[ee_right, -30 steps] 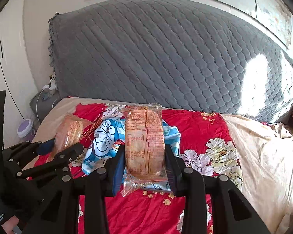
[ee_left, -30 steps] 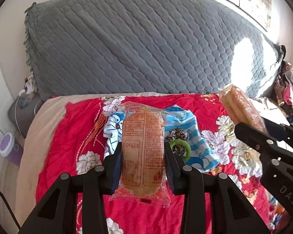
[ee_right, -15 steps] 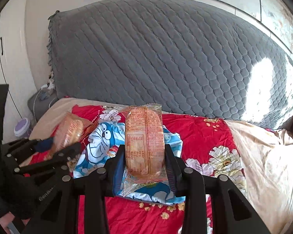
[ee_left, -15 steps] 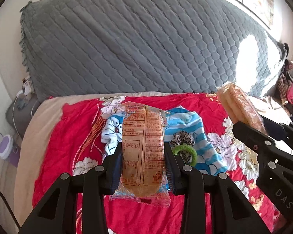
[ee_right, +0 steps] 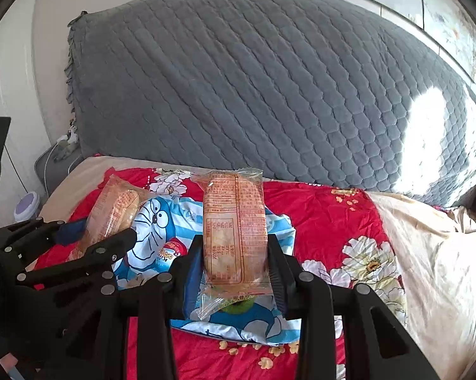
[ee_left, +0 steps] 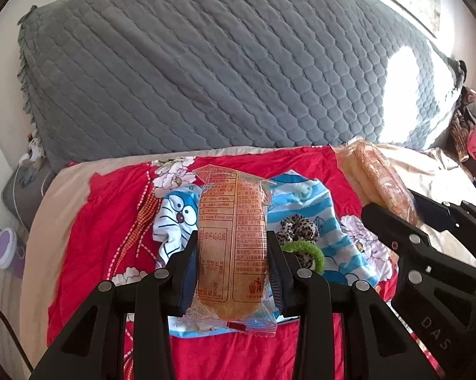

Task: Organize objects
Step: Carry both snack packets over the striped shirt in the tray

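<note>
We hold the left gripper clamped on a packaged cake, its two pads pressed against the long sides of the wrapper. The packet's long axis runs straight ahead along the fingers, printed back facing the camera, the crimped red-marked seal nearest us and the far seal toward the headboard. The right gripper is clamped likewise on a second packaged cake, aligned the same way, far seal pointing to the headboard.

Both packets hang above a blue cartoon-print cloth spread on a red floral bedspread. On the cloth, just right of the left packet, lie a leopard-print scrunchie and a green scrunchie, touching each other. In the right wrist view a small red-and-white item rests on the cloth between the two grippers; we cannot tell what it is.

Beyond the bedspread stands a grey quilted headboard. A beige sheet covers the bed's right side, with a sunlit patch above it
</note>
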